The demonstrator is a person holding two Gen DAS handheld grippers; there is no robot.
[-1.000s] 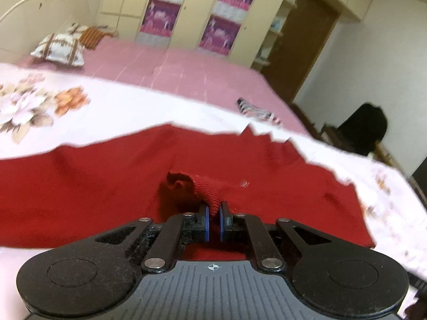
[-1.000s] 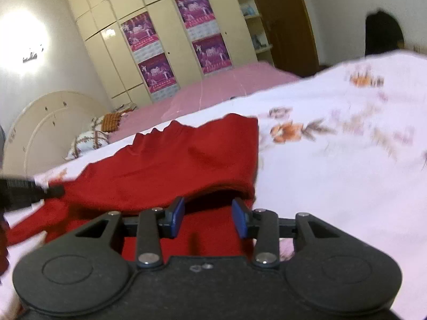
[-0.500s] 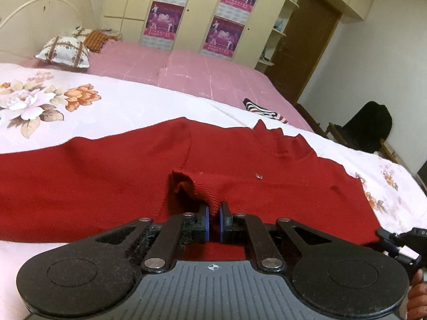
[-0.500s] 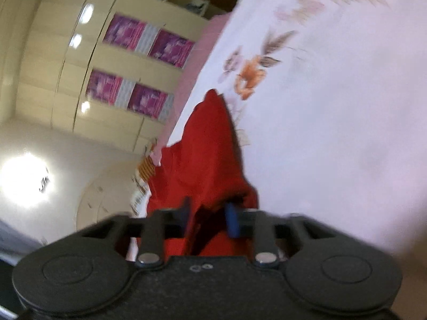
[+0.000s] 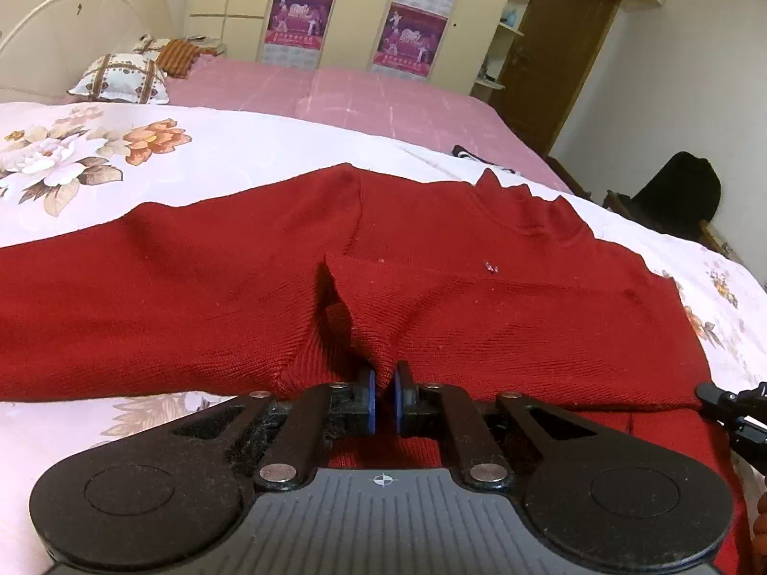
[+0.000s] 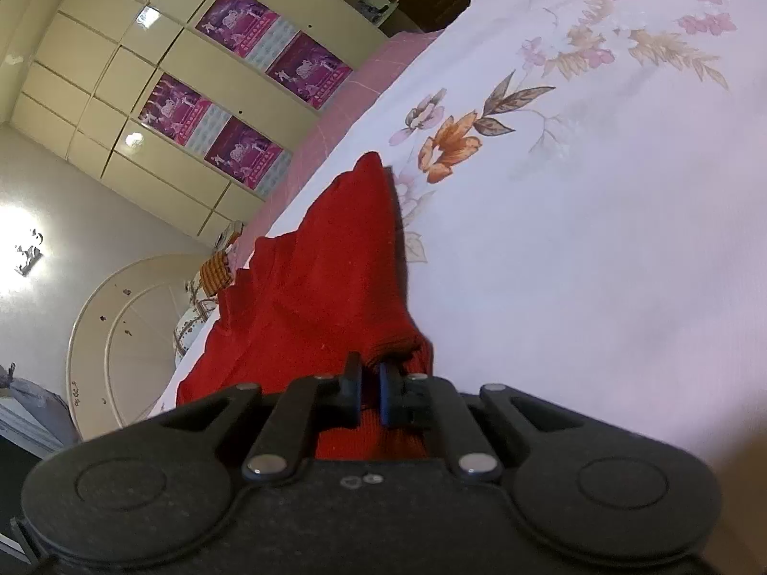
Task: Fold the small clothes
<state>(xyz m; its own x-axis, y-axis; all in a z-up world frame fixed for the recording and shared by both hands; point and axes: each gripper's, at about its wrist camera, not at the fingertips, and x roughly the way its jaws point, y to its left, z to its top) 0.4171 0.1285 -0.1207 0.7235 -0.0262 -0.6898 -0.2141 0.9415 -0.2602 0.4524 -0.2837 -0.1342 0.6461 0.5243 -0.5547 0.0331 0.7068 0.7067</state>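
A red knit sweater (image 5: 479, 297) lies spread on a white floral bedspread (image 5: 96, 153). My left gripper (image 5: 383, 395) is shut on a pinched fold at the sweater's near hem. In the right wrist view the same sweater (image 6: 316, 297) runs away from my right gripper (image 6: 370, 390), which is shut on a ribbed edge of it. The right gripper's tip (image 5: 733, 407) shows at the right edge of the left wrist view, at the sweater's right corner.
A pink bedsheet (image 5: 364, 96) lies beyond the bedspread, with pillows (image 5: 120, 79) by the headboard. A striped garment (image 5: 472, 155) lies far back. A wardrobe with posters (image 5: 354, 14) and a dark chair (image 5: 671, 201) stand beyond.
The right gripper closed on the sweater's ribbed edge and rolled sideways. The left gripper kept its hold as the sweater settled flatter on the bed.
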